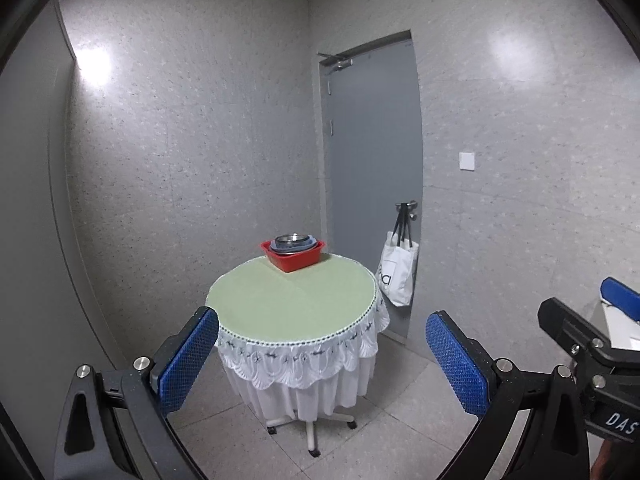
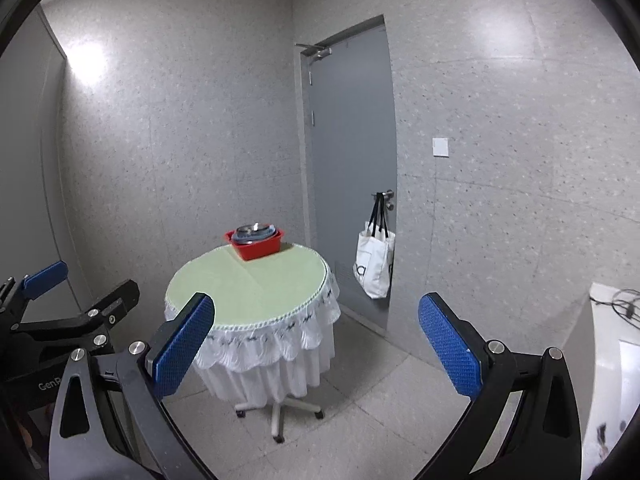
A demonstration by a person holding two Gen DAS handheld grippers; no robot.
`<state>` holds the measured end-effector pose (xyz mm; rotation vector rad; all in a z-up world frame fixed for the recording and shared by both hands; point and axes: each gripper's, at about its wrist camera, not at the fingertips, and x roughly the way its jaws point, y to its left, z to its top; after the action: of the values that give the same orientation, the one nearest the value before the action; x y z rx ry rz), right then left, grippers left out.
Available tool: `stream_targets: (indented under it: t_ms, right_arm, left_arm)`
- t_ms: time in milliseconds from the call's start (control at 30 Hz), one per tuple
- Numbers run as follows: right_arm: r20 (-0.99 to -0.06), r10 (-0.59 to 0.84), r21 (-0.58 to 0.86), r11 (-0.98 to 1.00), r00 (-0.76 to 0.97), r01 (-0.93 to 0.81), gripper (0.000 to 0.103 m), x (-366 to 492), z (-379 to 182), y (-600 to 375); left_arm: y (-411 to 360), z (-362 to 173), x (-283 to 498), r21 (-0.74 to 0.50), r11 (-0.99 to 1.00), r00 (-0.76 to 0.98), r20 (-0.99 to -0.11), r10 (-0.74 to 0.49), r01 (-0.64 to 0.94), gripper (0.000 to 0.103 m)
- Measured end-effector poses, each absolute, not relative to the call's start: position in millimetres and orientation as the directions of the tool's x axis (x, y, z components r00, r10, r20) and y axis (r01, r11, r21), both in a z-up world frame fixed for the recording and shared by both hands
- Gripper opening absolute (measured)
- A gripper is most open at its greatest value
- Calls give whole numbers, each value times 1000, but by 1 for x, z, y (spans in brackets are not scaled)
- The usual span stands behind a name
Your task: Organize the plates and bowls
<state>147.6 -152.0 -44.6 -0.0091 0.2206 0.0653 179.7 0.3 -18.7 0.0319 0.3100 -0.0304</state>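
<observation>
A red square basin (image 1: 293,258) sits at the far edge of a round table (image 1: 292,300) with a pale green top and white frilled cloth. Stacked bowls and plates (image 1: 293,241), topped by a shiny metal bowl, nest inside the basin. The same basin (image 2: 256,247), stack (image 2: 256,232) and table (image 2: 248,288) show in the right wrist view. My left gripper (image 1: 322,356) is open and empty, well short of the table. My right gripper (image 2: 316,344) is open and empty too, also at a distance. Each gripper shows at the edge of the other's view.
A grey door (image 1: 372,168) stands behind the table to the right, with a white tote bag (image 1: 396,274) hanging from its handle. The table stands on a wheeled base (image 1: 312,428) on a tiled floor. A white surface with cables (image 2: 612,320) is at far right.
</observation>
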Motion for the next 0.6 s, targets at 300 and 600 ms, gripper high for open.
stream_targets:
  t_ms: [300,600]
  right_arm:
    - [-219,21,-17,1000,975,-26,103,58,-38,-135]
    - [-202,16,-47,999,979,-26,103,-5,-33,-134]
  left_arm:
    - [27,1,46,0,999,950,-308,-47,49,102]
    - [40,22,-27,-7,999,958,-282,-53,53,102]
